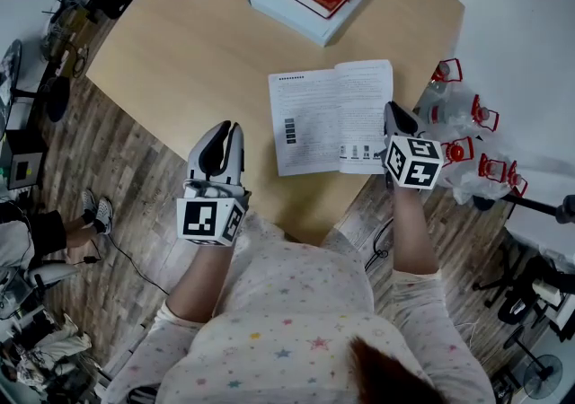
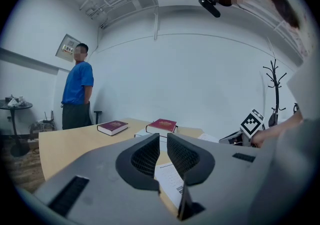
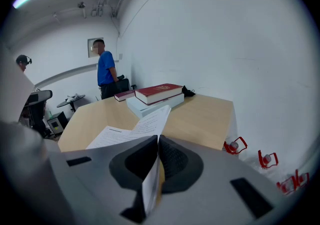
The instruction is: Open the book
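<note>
Our right gripper is pinching a page at the right edge of the book, which lies open by the table's near edge. Our left gripper hovers empty to the left, jaws slightly apart. We should carry the page leftward in a gentle arc, gripping lightly so it neither tears nor creases.

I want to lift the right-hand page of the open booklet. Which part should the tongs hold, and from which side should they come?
Its outer edge, from the right side. The open booklet lies face up, bound at the middle fold, so only that thin edge is free; the right tongs are shut on it there.
</note>
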{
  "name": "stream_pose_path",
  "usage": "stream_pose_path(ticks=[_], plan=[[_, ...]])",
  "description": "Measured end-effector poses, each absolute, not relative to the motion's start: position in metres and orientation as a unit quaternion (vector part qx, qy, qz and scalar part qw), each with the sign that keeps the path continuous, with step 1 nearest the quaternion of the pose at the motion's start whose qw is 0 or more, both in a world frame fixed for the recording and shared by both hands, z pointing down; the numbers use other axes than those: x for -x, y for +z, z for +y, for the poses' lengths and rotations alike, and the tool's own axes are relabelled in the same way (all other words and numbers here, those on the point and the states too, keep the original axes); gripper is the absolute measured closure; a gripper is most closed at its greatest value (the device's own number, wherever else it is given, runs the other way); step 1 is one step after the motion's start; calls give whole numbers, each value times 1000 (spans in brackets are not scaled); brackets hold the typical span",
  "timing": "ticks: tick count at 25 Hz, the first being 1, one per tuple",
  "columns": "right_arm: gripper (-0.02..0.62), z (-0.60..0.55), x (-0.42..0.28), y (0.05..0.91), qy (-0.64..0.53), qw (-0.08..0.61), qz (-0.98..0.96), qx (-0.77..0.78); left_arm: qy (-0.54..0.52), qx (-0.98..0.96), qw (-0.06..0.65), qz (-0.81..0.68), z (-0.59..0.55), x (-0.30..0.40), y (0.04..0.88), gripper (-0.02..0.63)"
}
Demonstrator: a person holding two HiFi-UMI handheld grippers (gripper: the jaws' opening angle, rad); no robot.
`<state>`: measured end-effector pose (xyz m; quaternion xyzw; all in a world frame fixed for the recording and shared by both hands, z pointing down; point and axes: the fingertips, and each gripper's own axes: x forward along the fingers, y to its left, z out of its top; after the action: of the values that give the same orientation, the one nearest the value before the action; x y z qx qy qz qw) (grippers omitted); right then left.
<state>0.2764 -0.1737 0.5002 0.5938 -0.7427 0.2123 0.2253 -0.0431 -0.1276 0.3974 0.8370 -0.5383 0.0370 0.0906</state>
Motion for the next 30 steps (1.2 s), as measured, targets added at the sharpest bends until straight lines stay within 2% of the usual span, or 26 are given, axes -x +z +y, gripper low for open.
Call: stream_pose_path(ticks=[14,24,30], plan=[[576,-181,-322,541,231,245,-724,-602,49,-833,100,-542,-121,33,408,557],[559,-184,-330,577,277,215,-727,-590,56,-830,103,-545,-119,33,411,557],[539,-179,-335,596,268,261,-711,-595,60,-830,104,-544,-121,34,414,557]])
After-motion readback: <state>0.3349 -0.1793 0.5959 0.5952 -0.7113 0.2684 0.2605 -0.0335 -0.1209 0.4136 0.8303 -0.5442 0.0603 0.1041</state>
